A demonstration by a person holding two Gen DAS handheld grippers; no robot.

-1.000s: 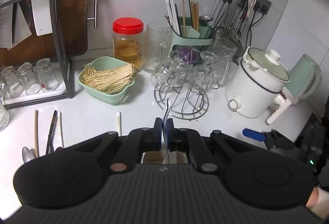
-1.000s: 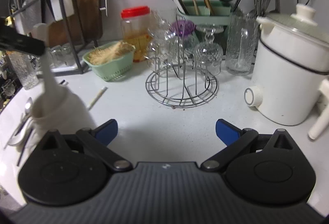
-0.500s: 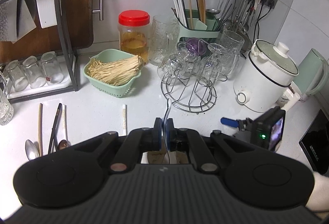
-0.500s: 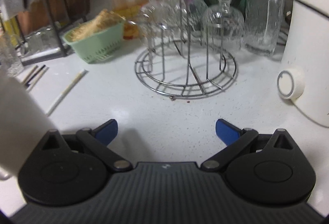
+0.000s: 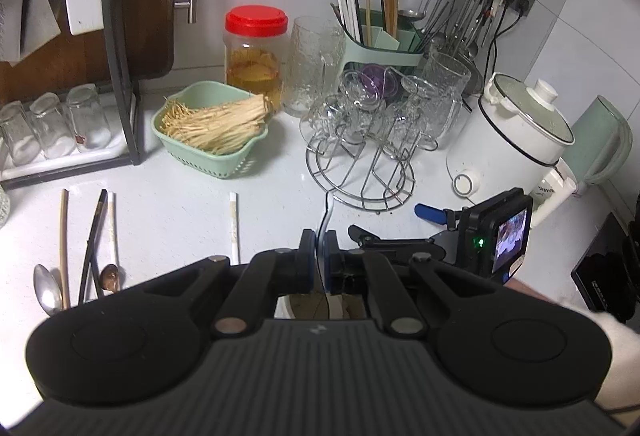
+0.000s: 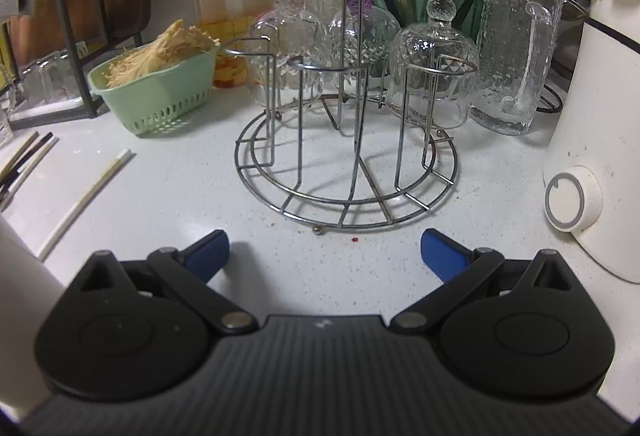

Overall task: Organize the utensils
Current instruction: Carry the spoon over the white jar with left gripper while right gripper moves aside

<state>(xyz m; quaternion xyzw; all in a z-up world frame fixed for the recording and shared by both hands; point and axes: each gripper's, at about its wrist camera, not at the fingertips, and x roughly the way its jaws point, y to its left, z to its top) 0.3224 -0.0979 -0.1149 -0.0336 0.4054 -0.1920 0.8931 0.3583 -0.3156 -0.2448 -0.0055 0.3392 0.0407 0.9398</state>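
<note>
My left gripper [image 5: 319,254] is clamped on a thin handle [image 5: 327,210], maybe a spoon's; right gripper [image 6: 324,250] spread wide, lower centre, empty.

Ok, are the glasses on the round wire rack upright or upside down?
Upside down. On the wire rack, each stemmed glass has its foot on top and its bowl opening facing the counter, hung over the prongs.

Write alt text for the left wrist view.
The left gripper is shut on a thin utensil handle above a white counter. Loose chopsticks and spoons lie left; the open right gripper sits by a wire glass rack.
</note>
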